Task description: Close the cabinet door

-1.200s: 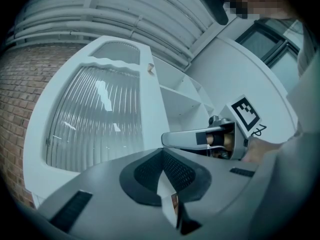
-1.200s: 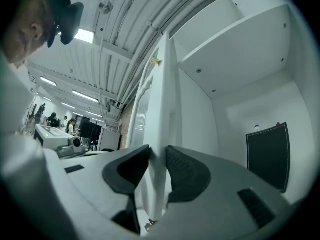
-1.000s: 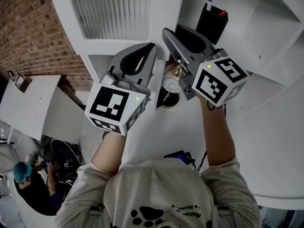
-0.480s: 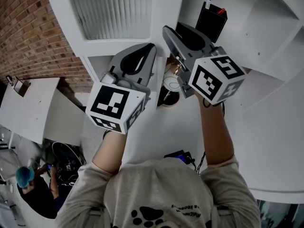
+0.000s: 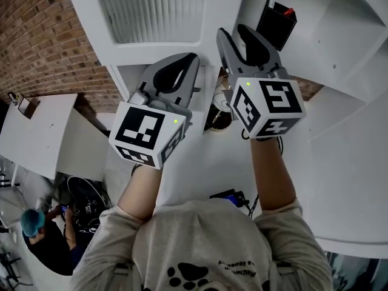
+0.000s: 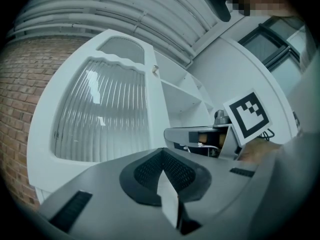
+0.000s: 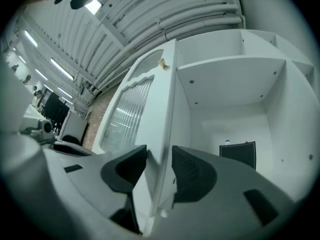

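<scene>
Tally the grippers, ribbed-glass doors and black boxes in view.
Ribbed-glass door: 1
Black box: 1
Grippers: 2, the left gripper and the right gripper, whose jaws have just been opening with the door's edge between them
Total: 4

Head view: from above, facing steeply down, close over cabinet door (image 5: 154, 11). Left and right gripper views: close, tilted slightly upward along own jaws. Shared: that door.

cabinet door (image 5: 154, 11): white, ribbed glass | wall (image 5: 36, 38): red brick
</scene>
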{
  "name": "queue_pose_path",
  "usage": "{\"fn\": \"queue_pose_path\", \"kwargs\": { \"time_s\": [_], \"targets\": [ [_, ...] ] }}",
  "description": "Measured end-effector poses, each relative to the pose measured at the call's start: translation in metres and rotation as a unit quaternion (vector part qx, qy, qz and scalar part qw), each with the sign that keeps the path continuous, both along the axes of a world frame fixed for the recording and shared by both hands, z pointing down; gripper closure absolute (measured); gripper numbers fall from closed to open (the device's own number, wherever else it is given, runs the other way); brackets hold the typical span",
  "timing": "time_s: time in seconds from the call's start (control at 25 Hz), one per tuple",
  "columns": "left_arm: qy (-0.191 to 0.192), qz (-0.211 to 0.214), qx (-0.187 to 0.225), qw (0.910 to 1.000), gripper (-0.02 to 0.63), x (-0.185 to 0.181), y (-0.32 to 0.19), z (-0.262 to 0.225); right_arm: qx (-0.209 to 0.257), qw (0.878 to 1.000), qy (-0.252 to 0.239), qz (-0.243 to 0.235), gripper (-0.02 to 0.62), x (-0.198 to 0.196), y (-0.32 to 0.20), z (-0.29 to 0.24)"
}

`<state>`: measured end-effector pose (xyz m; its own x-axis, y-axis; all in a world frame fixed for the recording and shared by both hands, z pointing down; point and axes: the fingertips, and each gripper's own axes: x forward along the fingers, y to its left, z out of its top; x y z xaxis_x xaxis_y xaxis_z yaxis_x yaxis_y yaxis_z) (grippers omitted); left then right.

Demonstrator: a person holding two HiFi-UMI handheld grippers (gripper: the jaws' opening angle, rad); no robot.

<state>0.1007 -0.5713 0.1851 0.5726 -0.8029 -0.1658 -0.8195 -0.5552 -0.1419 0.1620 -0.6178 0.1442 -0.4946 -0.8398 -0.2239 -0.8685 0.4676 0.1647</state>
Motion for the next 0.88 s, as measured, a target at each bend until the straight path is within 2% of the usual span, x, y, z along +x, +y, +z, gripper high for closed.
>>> {"fn": "queue_pose_path", "kwargs": {
  "time_s": [0.36,0.76,0.88],
  "targets": [
    [-0.003,0.002,-0.003,1.0,0.598,-0.002,0.005,0.002,-0.012,1.0,-0.022,0.017,0.442,-0.001,0.004,0.001],
    [-0.006,0.007,0.007,0.9999,0.598,-0.002,0.021,-0.007,0.011,0.999,-0.032,0.02,0.445,-0.004,0.03,-0.005],
    [-0.004,0.007,0.011,0.9999,0.598,-0.004,0.029,-0.012,0.014,0.999,-0.033,0.02,0.477,-0.007,0.04,-0.01]
  ]
}}
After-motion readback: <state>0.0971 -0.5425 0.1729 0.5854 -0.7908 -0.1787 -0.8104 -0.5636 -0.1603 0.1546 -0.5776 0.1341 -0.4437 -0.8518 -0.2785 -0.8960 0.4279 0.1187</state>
